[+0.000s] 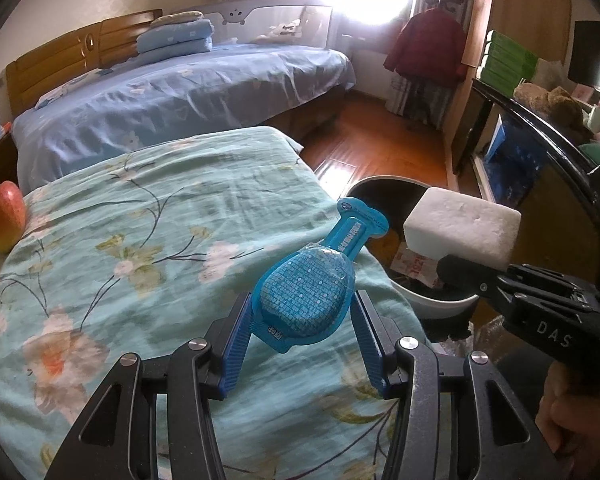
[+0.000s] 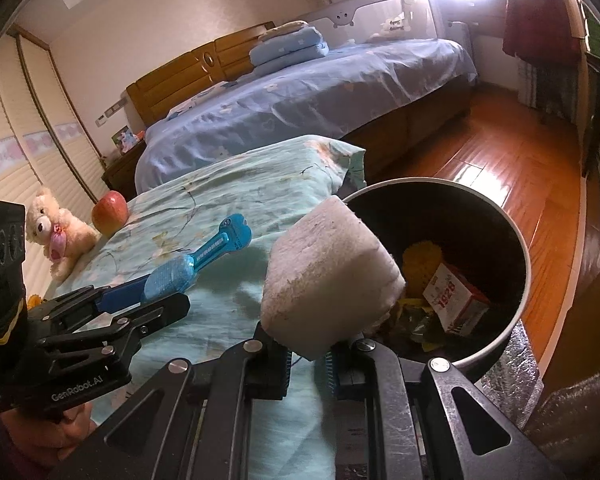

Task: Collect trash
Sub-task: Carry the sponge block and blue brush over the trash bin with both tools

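Note:
My left gripper (image 1: pixel 302 308) is shut on a blue plastic blister pack (image 1: pixel 308 300), whose long tab points away over the floral green cover (image 1: pixel 140 240). From the right wrist view the same pack (image 2: pixel 204 256) sticks out of the left gripper (image 2: pixel 156 300). My right gripper (image 2: pixel 308 360) is shut on a white foam block (image 2: pixel 328 272), held at the near rim of a round dark trash bin (image 2: pixel 516 232). In the left wrist view the foam block (image 1: pixel 460 224) hangs in the right gripper (image 1: pixel 464 274) over the bin (image 1: pixel 380 188).
The bin holds a red-and-white box (image 2: pixel 456 296) and yellow scraps. An apple (image 2: pixel 109 212) and a teddy bear (image 2: pixel 56 228) sit at the cover's far left. A bed with a blue sheet (image 1: pixel 180 92) stands behind, wooden floor (image 2: pixel 500 160) to the right, a dark cabinet (image 1: pixel 540 152) beside the bin.

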`<state>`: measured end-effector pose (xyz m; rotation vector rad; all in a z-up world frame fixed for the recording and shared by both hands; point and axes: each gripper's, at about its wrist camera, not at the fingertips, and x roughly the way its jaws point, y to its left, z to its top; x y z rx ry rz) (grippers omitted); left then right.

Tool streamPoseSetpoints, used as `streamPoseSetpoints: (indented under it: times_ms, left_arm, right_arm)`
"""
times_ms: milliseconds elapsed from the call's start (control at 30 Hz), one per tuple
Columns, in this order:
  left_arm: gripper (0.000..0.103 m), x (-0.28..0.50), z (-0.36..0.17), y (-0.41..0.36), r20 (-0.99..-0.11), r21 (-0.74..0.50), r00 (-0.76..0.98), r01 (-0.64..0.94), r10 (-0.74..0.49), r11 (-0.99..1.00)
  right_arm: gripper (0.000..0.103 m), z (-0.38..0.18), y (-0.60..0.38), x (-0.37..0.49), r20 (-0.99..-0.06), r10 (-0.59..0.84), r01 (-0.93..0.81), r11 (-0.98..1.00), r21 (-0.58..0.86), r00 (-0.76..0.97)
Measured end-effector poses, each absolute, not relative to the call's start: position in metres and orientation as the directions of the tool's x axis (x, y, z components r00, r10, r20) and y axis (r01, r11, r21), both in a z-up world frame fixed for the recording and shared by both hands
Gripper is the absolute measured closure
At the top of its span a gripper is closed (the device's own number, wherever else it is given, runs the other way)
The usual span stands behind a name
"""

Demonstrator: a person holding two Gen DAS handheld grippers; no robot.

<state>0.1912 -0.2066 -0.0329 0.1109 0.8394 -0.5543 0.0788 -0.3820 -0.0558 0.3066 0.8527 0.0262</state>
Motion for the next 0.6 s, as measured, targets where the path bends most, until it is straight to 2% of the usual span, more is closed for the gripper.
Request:
streamPoseSetpoints:
  times_ms: [600]
  left_arm:
    - [0.055,0.192,-0.031,-0.23,-0.733,-0.1,0.527,0.542,-0.43,0.835]
  right_arm:
    - [0.09,-0.055,-0.402,0.073,-0.737,0.118,0.135,0.952,0.274,0.666]
